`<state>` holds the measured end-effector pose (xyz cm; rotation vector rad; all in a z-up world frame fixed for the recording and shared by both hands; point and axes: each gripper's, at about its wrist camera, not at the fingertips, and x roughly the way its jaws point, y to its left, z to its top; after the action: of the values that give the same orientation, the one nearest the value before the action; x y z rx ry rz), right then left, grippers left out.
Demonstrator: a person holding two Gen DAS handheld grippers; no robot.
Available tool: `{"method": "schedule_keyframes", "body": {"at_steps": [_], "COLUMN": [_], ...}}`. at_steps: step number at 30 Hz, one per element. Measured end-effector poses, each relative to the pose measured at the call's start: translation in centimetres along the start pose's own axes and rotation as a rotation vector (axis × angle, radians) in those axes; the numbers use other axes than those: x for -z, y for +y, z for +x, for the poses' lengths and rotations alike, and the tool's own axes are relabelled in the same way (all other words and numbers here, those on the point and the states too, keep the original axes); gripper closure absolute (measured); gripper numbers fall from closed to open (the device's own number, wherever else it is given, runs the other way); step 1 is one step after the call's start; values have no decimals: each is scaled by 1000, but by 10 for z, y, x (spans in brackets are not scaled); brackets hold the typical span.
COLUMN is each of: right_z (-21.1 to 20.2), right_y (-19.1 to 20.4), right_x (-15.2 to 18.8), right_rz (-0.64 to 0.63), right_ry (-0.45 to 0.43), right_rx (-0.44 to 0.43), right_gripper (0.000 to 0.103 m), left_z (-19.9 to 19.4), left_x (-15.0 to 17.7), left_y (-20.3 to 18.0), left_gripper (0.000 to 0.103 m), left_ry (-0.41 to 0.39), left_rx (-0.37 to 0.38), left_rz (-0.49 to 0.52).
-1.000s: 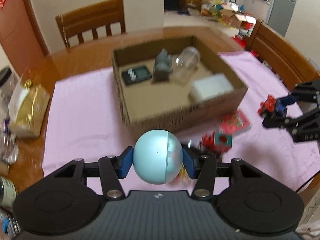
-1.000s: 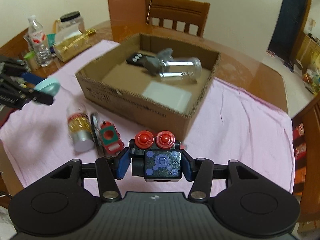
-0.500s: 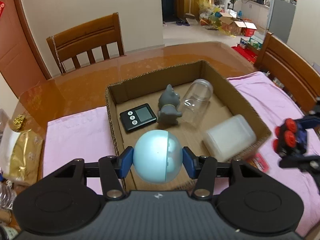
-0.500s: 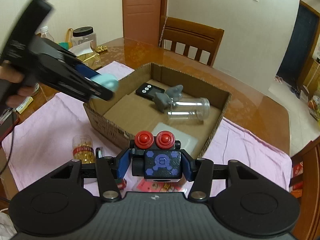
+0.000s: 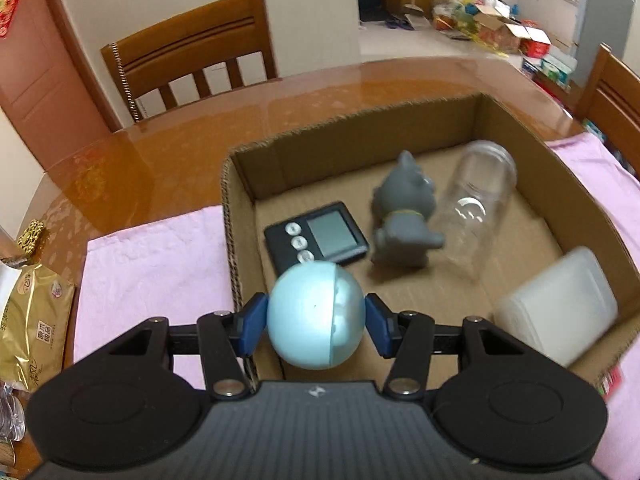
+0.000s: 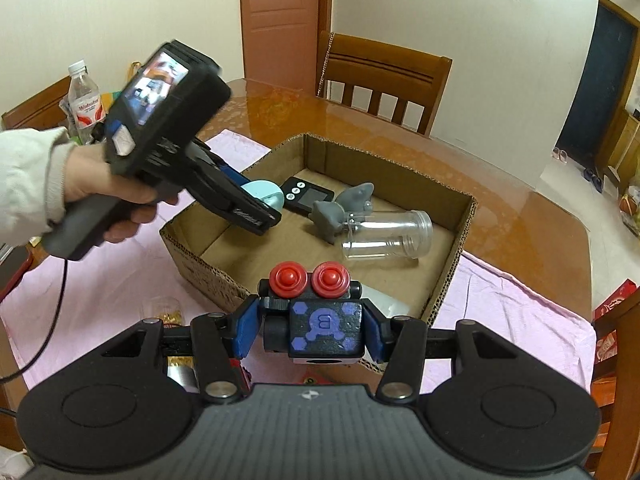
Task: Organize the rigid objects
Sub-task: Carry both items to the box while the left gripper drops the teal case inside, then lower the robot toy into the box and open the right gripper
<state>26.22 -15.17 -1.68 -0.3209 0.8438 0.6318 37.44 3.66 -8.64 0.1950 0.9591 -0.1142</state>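
Observation:
My left gripper (image 5: 316, 322) is shut on a pale blue ball (image 5: 316, 316) and holds it over the near left part of the open cardboard box (image 5: 236, 200). It also shows in the right wrist view (image 6: 262, 210), above the box's left side. My right gripper (image 6: 312, 330) is shut on a black toy robot (image 6: 320, 320) with red knobs, above the box's near wall (image 6: 208, 276). The box holds a black timer (image 5: 316, 238), a grey figurine (image 5: 404, 212), a clear jar (image 5: 476, 200) on its side and a white plastic container (image 5: 556, 304).
The box sits on a pink cloth (image 5: 152, 248) on a brown table. Gold snack packets (image 5: 34, 320) lie at the left edge. A small jar with gold contents (image 6: 164, 310) lies on the cloth by the box. A water bottle (image 6: 84, 100) and wooden chairs (image 6: 380, 76) stand beyond.
My left gripper has carried the blue ball forward from in front of the box to above its inside. My right gripper has risen with the toy robot and moved towards the box.

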Motion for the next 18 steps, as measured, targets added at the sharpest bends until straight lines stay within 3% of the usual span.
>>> {"method": "schedule_keyframes", "body": {"at_steps": [4, 7, 12, 18], "right_z": [0, 3, 8, 20], "right_y": [4, 5, 9, 19], "right_x": [-4, -6, -14, -30], "right_rz": [-2, -6, -18, -48], "right_ry": [-3, -2, 0, -7], "right_rx": [2, 4, 0, -20], "right_gripper": [46, 46, 46, 46], "left_z": [-11, -30, -69, -104], "left_x": [-6, -7, -4, 24], "left_y": [8, 12, 19, 26], "left_gripper": [32, 11, 3, 2], "left_ry": [-40, -80, -115, -133], "left_rx": [44, 27, 30, -66], "left_rz": [-51, -79, -72, -46]}}
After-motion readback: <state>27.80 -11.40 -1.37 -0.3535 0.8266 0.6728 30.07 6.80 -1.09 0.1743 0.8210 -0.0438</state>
